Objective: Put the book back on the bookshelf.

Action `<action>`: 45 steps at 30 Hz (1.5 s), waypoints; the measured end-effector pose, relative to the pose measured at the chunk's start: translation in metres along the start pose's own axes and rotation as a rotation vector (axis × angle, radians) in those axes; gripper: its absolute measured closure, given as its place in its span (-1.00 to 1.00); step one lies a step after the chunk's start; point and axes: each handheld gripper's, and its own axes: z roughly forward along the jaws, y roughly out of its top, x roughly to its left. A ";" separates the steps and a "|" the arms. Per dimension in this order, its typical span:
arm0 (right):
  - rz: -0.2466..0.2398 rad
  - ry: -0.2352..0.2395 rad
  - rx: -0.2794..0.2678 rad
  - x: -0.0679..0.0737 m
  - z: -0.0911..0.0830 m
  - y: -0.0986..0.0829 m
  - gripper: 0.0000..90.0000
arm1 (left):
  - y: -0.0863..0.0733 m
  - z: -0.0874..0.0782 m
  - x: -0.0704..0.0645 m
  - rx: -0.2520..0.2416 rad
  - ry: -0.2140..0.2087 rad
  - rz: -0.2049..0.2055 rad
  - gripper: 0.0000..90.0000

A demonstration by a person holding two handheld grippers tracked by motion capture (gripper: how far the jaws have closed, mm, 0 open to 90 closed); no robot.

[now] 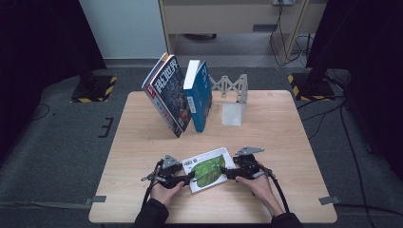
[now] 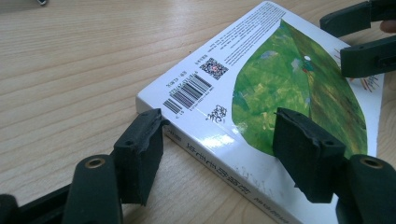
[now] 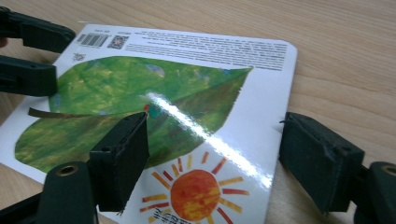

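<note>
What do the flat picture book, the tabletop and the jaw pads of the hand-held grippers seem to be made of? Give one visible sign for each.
Picture book: glossy, probably laminated card; a bright glare streak crosses its cover.
Tabletop: pale wood or wood-look laminate; straight grain lines, matt.
Jaw pads: black, dull, likely rubber or foam; their edges look rough and torn.

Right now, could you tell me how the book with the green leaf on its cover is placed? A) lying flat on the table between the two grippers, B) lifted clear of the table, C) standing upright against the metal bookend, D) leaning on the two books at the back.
A: the leaf book lies flat on the table, with the left gripper and the right gripper at its two ends.
</note>
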 end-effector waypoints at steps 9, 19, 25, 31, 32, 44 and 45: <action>0.067 0.043 -0.047 -0.007 -0.007 -0.002 -0.40 | 0.004 0.006 -0.002 -0.002 0.008 0.002 -0.28; 0.097 0.094 -0.124 -0.010 -0.022 0.003 -0.38 | 0.004 0.007 -0.001 -0.019 -0.012 -0.011 -0.33; 0.100 0.093 -0.119 -0.011 -0.022 0.001 -0.37 | 0.004 0.009 -0.003 -0.023 -0.011 0.008 -0.37; 0.106 0.072 -0.070 -0.015 -0.015 -0.004 -0.32 | 0.004 0.008 -0.004 -0.012 -0.015 0.017 -0.32; 0.106 0.067 -0.067 -0.015 -0.015 -0.004 -0.33 | 0.004 0.007 -0.004 -0.006 -0.018 0.012 -0.28; 0.179 0.076 -0.074 -0.018 -0.010 -0.009 -0.30 | 0.000 0.004 -0.011 -0.006 -0.009 0.009 -0.24; 0.182 0.076 -0.076 -0.018 -0.011 -0.009 -0.29 | 0.000 0.004 -0.011 -0.006 -0.009 0.007 -0.24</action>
